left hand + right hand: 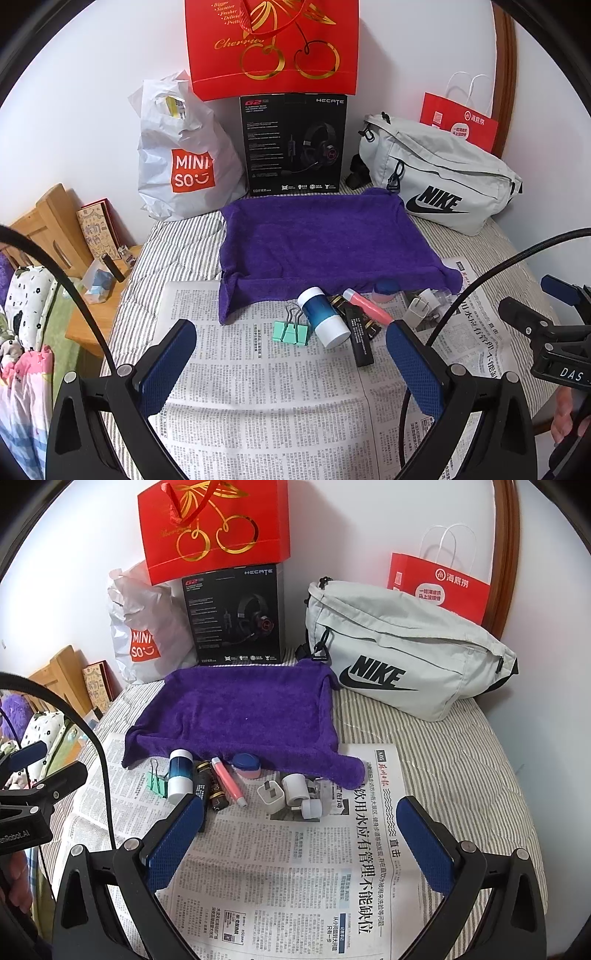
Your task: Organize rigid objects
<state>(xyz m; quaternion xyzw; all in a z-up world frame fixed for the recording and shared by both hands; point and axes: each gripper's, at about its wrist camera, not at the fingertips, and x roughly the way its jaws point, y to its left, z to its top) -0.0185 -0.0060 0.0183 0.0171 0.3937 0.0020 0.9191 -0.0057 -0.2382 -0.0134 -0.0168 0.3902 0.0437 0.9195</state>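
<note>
Small items lie in a row on the newspaper point(266, 373) in front of a tray draped in a purple towel point(321, 243): a green binder clip point(291, 330), a blue-and-white cylinder point(325, 314), a black stick point(357, 338), a pink tube point(367, 306), a pink-and-blue case point(246, 765) and white plug adapters point(291, 794). My left gripper point(291, 373) is open, just short of the clip and cylinder. Nothing sits between the fingers of my right gripper point(301, 843), which is open short of the adapters. Each gripper also shows at the other view's edge.
Against the wall stand a white Miniso bag point(184, 162), a black headset box point(293, 144), a red cherry bag point(273, 48), a grey Nike pouch point(439, 177) and a red paper bag point(460, 122). A wooden nightstand point(92, 273) is left of the striped bed.
</note>
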